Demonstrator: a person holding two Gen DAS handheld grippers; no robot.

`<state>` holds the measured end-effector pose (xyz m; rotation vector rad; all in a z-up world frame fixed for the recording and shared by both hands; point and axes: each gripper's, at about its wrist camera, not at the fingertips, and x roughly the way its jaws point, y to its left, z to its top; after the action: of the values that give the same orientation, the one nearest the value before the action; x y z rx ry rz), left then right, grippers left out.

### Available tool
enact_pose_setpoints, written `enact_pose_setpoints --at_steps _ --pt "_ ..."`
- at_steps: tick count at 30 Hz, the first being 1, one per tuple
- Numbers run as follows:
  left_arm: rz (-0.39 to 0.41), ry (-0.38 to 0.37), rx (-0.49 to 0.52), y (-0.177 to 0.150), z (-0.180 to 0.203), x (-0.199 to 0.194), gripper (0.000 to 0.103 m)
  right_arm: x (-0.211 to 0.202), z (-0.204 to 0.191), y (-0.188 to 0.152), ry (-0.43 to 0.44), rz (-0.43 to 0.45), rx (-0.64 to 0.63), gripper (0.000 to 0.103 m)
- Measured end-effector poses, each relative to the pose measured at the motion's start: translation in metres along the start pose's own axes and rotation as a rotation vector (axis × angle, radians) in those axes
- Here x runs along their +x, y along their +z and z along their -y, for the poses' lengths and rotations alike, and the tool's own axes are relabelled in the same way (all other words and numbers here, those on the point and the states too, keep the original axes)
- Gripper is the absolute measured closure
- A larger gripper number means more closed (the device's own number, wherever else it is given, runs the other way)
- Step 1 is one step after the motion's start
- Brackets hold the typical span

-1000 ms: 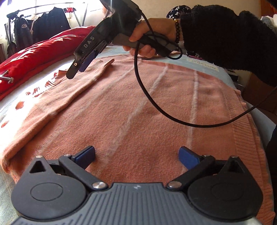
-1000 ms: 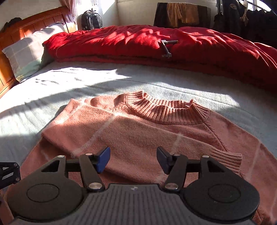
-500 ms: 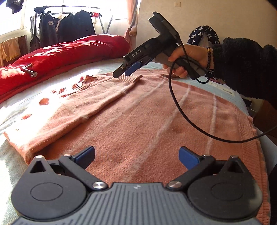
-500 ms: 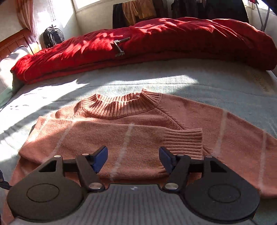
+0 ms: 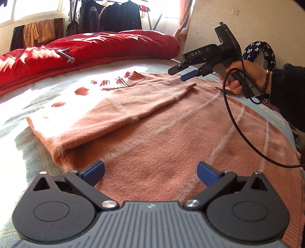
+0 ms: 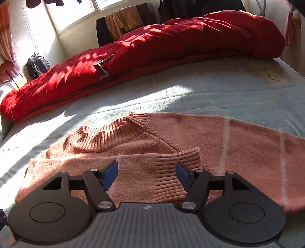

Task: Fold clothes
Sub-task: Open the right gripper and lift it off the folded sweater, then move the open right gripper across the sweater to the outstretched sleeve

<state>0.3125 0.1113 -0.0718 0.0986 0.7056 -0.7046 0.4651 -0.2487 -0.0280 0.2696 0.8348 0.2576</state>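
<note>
We see the left hand-held gripper [image 5: 150, 171] low in its own view, blue pads [image 5: 94, 170] wide apart, nothing between them, over the body of the salmon-pink sweater [image 5: 171, 145]. The sweater lies flat on the bed [image 5: 22, 106], which carries a pale blue-grey cover. One sleeve [image 5: 118, 106] is folded across the chest, running from about 8 o'clock up toward 1 o'clock, and its ribbed cuff [image 5: 183, 85] ends near the right hand-held gripper [image 5: 181, 73].

In the right wrist view that gripper's jaws stand apart, not pressing on anything. The ribbed cuff lies on the bed under the gap, nearer the right-side pad [image 6: 183, 176]. Pale stripes cross the knit at 3 o'clock. The ribbed collar [image 6: 110, 133] sits just past the cuff, toward 11 o'clock.

From the left wrist view, a person's hand [image 5: 242, 76] with a bead bracelet and a dark fuzzy sleeve [image 5: 286, 91] holds the right tool at 2 o'clock; a black cable [image 5: 240, 129] loops down from it over the sweater.

Farther back, a red duvet [image 6: 152, 57] is bunched along the far side of the bed, with a small metal tool [image 6: 103, 68] lying on it. Beyond that, at 12 o'clock, dark jackets [image 5: 106, 17] hang on a rack by the window. A black backpack [image 6: 37, 64] sits by the wall at 10 o'clock.
</note>
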Motion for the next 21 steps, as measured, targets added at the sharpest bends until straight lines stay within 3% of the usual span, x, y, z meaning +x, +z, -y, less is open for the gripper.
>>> enact_pose_setpoints --at_steps 3,5,7,12,15,21 --pt "-0.015 0.018 -0.005 0.0 -0.001 0.004 0.001 0.002 -0.001 -0.004 0.013 -0.04 -0.011 0.028" --pt "-0.02 0.025 0.0 0.0 0.0 0.004 0.001 0.011 -0.002 -0.008 -0.036 -0.082 -0.04 0.028" --pt "-0.02 0.023 0.001 0.0 0.0 0.004 0.001 0.012 -0.009 -0.006 -0.061 -0.071 -0.052 0.028" --pt "-0.019 0.016 -0.009 -0.001 -0.002 0.003 0.001 0.018 -0.053 0.011 -0.017 -0.027 -0.159 0.028" --pt "-0.018 0.013 -0.011 -0.001 -0.003 0.003 0.001 0.039 -0.075 0.017 -0.06 -0.019 -0.25 0.028" --pt "-0.011 -0.002 -0.029 -0.002 -0.008 0.004 0.001 0.099 -0.062 0.023 -0.085 -0.065 -0.199 0.026"
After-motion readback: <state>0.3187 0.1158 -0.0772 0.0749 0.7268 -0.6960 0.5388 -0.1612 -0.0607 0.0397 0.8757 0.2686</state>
